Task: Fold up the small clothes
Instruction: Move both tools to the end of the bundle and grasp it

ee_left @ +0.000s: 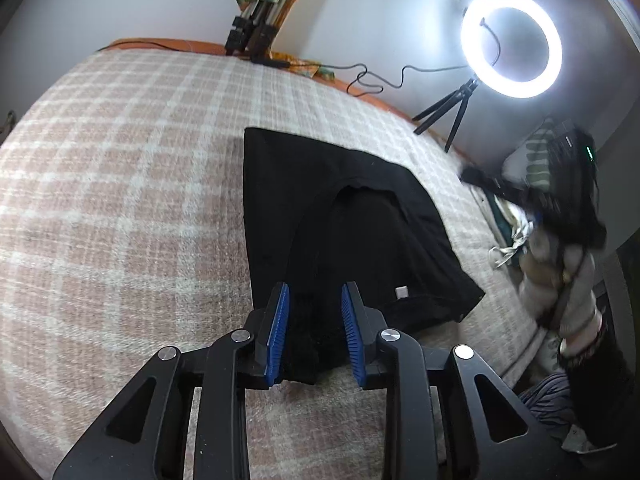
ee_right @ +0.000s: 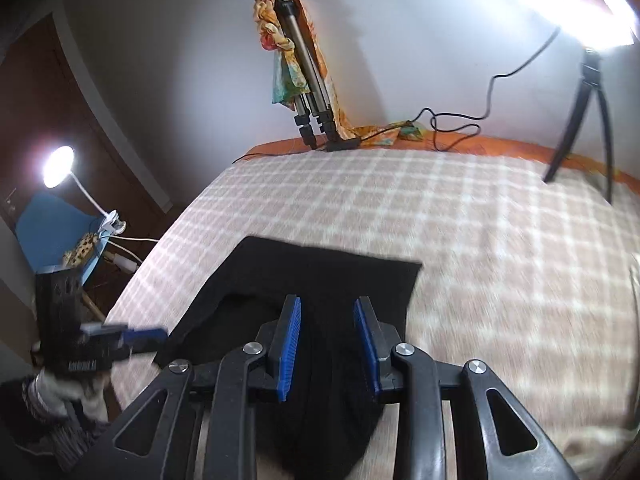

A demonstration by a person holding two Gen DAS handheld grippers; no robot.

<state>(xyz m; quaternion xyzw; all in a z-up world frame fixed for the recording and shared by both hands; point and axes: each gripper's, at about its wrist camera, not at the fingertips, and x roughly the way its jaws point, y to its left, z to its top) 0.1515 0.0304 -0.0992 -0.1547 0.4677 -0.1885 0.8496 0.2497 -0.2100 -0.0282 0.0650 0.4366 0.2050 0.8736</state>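
Note:
A small black garment (ee_left: 352, 216) lies partly folded on the pink-and-white checked bedspread (ee_left: 120, 184), with a white label near its right corner. My left gripper (ee_left: 314, 300) is open, its blue-padded jaws either side of the garment's near edge. The right gripper (ee_left: 560, 200) shows blurred at the right in the left wrist view. In the right wrist view the garment (ee_right: 320, 276) lies ahead, and my right gripper (ee_right: 326, 320) is open over its near end. The left gripper (ee_right: 120, 338) shows blurred at the left there.
A lit ring light (ee_left: 511, 43) on a small tripod stands on the bed's far edge, its cable trailing along the wall. A folded tripod with a coloured scarf (ee_right: 294, 64) leans on the wall. A desk lamp (ee_right: 58, 166) and blue chair stand left of the bed.

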